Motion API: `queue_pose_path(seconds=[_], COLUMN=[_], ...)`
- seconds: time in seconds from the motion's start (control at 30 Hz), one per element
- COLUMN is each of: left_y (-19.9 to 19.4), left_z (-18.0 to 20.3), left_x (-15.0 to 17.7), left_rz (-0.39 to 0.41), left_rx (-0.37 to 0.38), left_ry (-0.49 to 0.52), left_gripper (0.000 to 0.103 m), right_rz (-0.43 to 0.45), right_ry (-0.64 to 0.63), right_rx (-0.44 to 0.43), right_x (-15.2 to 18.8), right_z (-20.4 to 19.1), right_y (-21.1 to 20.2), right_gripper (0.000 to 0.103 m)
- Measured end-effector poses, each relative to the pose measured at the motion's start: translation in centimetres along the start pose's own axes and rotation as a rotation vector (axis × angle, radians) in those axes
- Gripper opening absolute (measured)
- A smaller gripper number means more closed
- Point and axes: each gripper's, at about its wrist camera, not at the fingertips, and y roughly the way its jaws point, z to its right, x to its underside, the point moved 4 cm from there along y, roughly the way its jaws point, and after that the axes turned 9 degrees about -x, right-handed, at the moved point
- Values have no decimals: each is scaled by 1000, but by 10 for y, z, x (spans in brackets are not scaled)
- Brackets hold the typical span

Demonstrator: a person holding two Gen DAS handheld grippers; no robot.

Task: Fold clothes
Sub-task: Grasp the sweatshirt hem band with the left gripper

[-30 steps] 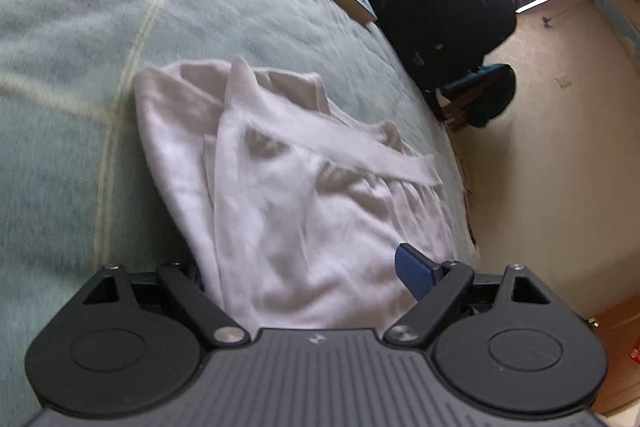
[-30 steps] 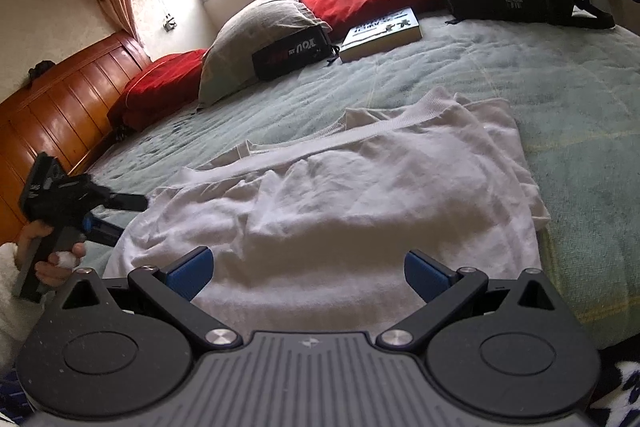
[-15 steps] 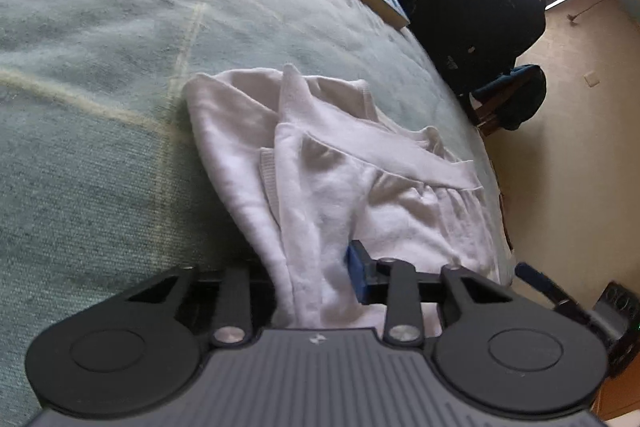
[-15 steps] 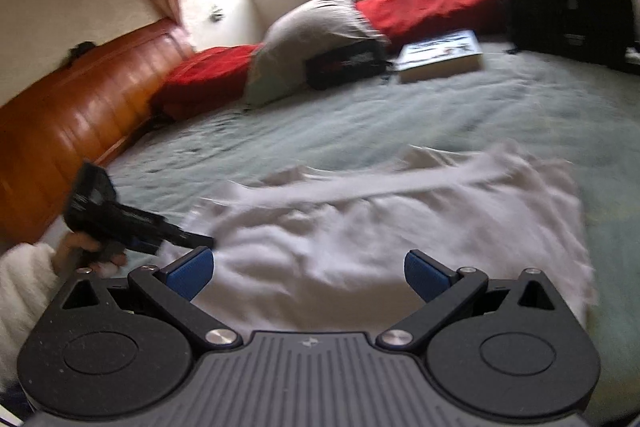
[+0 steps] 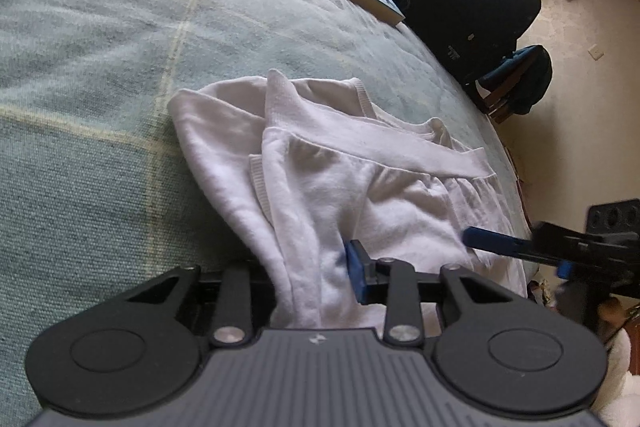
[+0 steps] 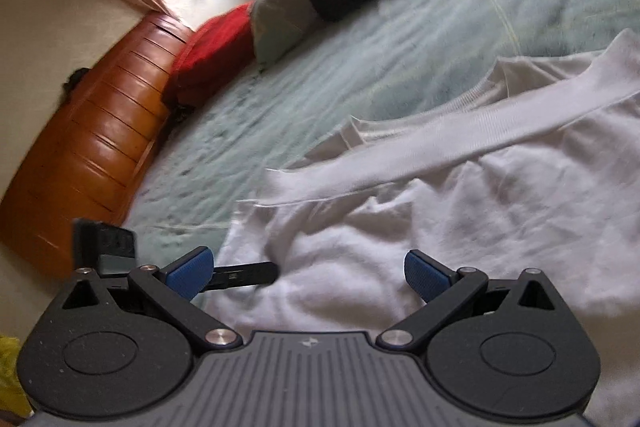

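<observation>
At the lower centre of the left wrist view, the left gripper (image 5: 316,275) is pinched narrow on a bunched edge of the white garment (image 5: 384,203), which lies partly folded mid-frame on the green bedspread (image 5: 100,67). At far right there, one blue fingertip of the right gripper (image 5: 516,247) reaches over the cloth. In the right wrist view that gripper (image 6: 306,273) stands wide apart, holding nothing, low over the garment's near edge (image 6: 460,219). The risk, as I judge it: the left bite looks thick and uneven, so layers could slip free when lifted, and an unmatched right grab would skew the fold.
</observation>
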Motion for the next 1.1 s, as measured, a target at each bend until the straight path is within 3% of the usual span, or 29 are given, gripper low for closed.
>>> queue_pose_path(seconds=[0.33,0.6,0.77,1.1], left_y=[0,0,0,0], left_z=[1,2,4,9], left_x=[0,1,2,4], left_rz=[9,10,12,32], left_rx=[11,11,-2,-45], left_ry=[31,32,37,52], left_gripper=[33,33,33,33], right_rz=[36,41,31,-53], right_ry=[-102,-104,-73,-21], right_rx=[101,119,106,120], right_x=[-32,-49,-36,31], right_z=[13,20,1,-17], right_y=[37,53,29,1], right_gripper=[103,103,103,103])
